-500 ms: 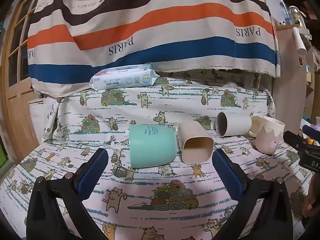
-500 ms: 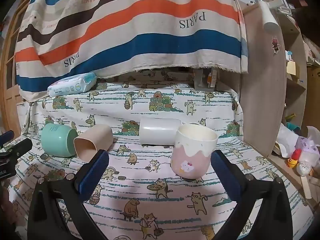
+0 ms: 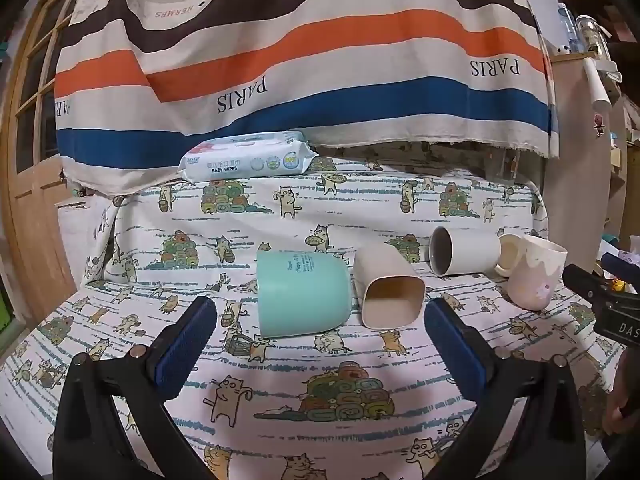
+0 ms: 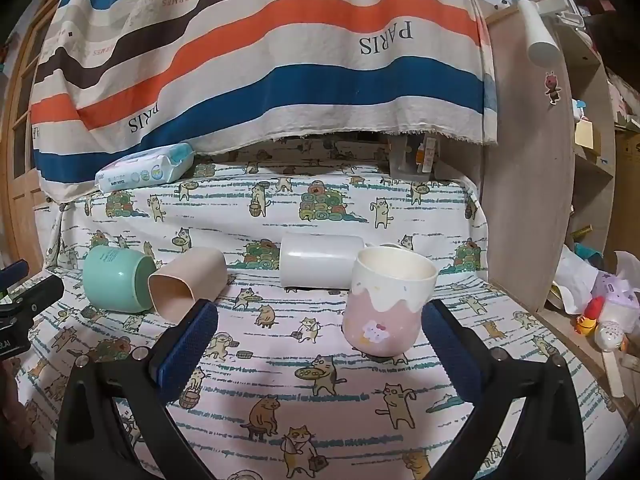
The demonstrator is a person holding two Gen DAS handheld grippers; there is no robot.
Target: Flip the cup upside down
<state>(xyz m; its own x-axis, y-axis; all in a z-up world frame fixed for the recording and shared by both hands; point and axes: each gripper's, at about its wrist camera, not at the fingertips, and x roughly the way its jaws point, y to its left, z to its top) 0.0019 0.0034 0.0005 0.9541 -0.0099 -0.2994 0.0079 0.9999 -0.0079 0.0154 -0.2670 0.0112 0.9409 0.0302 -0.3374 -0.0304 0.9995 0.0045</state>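
Observation:
Several cups sit on the cat-print cloth (image 3: 320, 432). A teal cup (image 3: 302, 294) lies on its side, base toward me, next to a beige square cup (image 3: 390, 288) on its side with its mouth facing me. A white cup (image 3: 464, 250) lies on its side behind. A pink-and-cream cup (image 4: 388, 300) stands upright, mouth up. My left gripper (image 3: 320, 316) is open and empty, just short of the teal and beige cups. My right gripper (image 4: 320, 320) is open and empty, the pink cup (image 3: 536, 274) near its right finger.
A pack of baby wipes (image 3: 248, 158) lies at the back under a striped hanging cloth (image 3: 304, 60). A wooden door (image 3: 28, 160) is at left. A wooden shelf side (image 4: 532, 184) and clutter of small toys (image 4: 600, 316) stand at right.
Both grippers have barely moved; the views are nearly the same. Both stay open and empty.

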